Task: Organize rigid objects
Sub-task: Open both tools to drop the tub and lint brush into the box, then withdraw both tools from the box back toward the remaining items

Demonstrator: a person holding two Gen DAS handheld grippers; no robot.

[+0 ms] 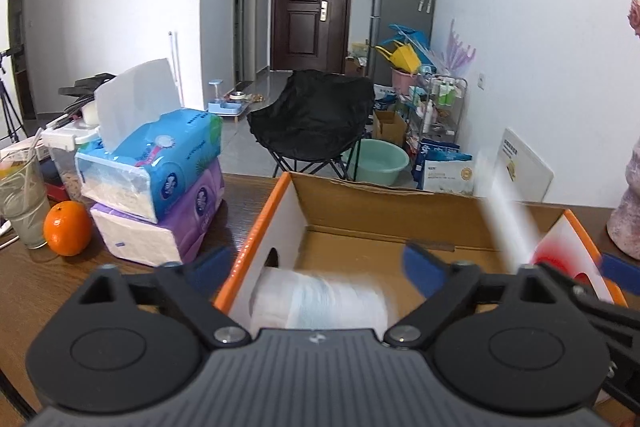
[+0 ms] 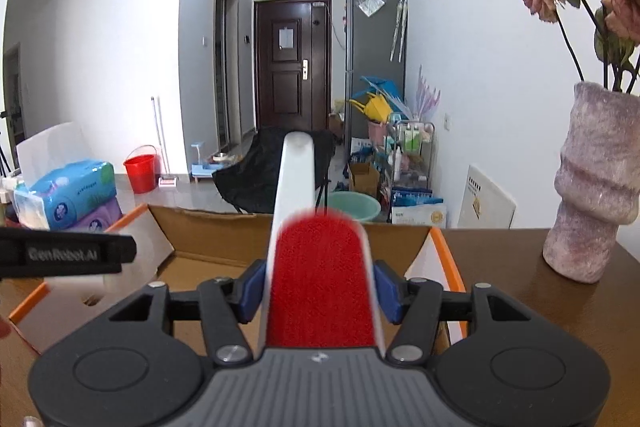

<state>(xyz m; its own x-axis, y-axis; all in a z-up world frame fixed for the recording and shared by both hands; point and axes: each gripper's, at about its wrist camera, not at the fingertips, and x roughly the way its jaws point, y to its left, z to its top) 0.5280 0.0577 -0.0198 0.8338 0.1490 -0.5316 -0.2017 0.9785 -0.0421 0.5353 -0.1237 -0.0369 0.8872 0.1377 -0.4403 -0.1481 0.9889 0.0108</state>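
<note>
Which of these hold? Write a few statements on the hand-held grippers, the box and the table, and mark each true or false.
1. The right hand-held gripper is shut on the red lint brush. True.
2. The left hand-held gripper holds the white roll. False: its jaws stand open, the roll lying in the cardboard box.
3. The orange sits inside the box. False: it rests on the table beside the glass.
4. The blue tissue pack lies on the purple tissue pack. True.
5. The vase lies toppled. False: it stands upright.
</note>
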